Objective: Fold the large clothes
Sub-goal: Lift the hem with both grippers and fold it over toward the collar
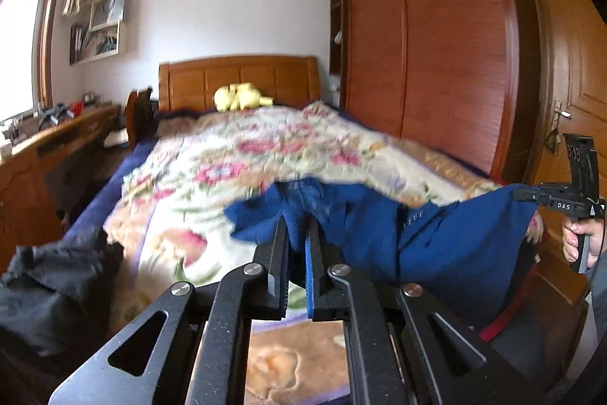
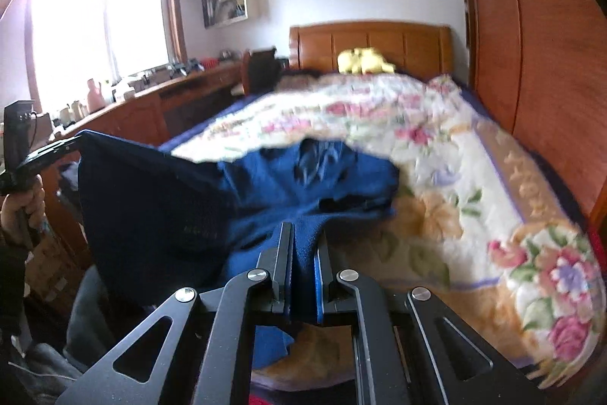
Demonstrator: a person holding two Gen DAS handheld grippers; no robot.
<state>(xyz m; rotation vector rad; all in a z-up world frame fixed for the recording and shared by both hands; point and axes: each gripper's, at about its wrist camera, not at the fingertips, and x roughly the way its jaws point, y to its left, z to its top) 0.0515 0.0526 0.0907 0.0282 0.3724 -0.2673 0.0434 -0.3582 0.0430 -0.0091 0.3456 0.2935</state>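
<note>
Your left gripper (image 1: 297,226) and right gripper (image 2: 305,238) each pinch an edge of the blue garment (image 1: 447,234), stretched above the floral blanket (image 1: 212,169). Step: spreading it. Next, lay it flat toward the headboard (image 1: 239,74).

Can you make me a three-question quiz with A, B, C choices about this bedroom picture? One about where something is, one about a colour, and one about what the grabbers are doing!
1. Where is the yellow plush toy?
A. by the headboard
B. on the desk
C. on the floor

2. What colour is the held garment?
A. red
B. blue
C. green

3. What are the left gripper and right gripper doing?
A. both open
B. one open
C. both shut on cloth

Answers: 1 A, it lies against the wooden headboard. 2 B, the cloth is blue. 3 C, fabric sits pinched between each pair of fingers.
</note>
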